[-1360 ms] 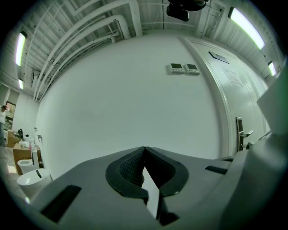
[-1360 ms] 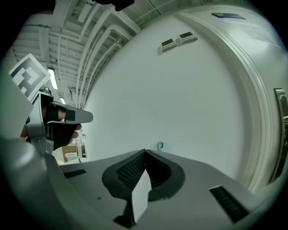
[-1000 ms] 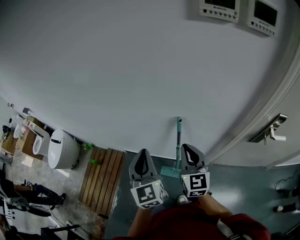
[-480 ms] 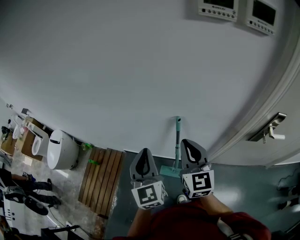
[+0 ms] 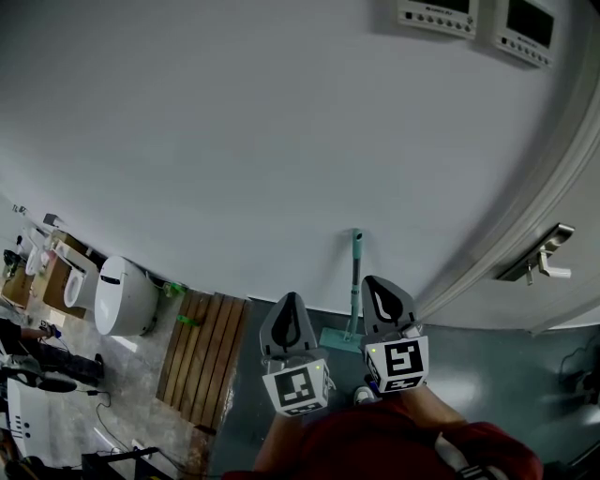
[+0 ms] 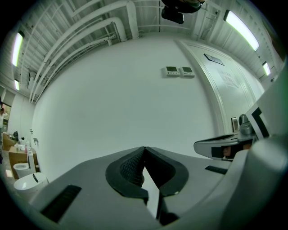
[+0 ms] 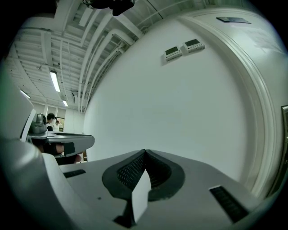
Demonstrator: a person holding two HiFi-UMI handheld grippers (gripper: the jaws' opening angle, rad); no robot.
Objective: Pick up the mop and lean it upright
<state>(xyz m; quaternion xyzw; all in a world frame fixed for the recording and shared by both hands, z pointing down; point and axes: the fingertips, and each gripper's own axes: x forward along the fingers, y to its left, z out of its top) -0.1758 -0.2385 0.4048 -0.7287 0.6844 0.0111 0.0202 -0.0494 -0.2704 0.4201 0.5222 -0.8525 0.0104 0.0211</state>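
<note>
1. Standing upright against the white wall (image 5: 234, 141), the mop (image 5: 355, 281) leans its teal handle on the wall and sets its flat head on the dark floor (image 5: 487, 366). It lies ahead of both grippers, between their tips and nearer the right one.
2. The left gripper (image 5: 289, 314) has its jaws pressed together with nothing between them. In the left gripper view its ridged pads (image 6: 128, 168) meet at the tip, with only bare wall beyond.
3. The right gripper (image 5: 380, 298) is likewise closed and empty, its pads (image 7: 130, 173) meeting at the tip in the right gripper view. In the head view it sits just right of the mop handle.
4. To the left of the left gripper a slatted wooden board (image 5: 202, 361) lies on the floor, with a white rounded container (image 5: 122, 298) farther left.
5. To the right of the right gripper stands a door (image 5: 581, 187) with a metal lever handle (image 5: 544, 258), and two wall panels (image 5: 441, 14) hang high above both grippers.
</note>
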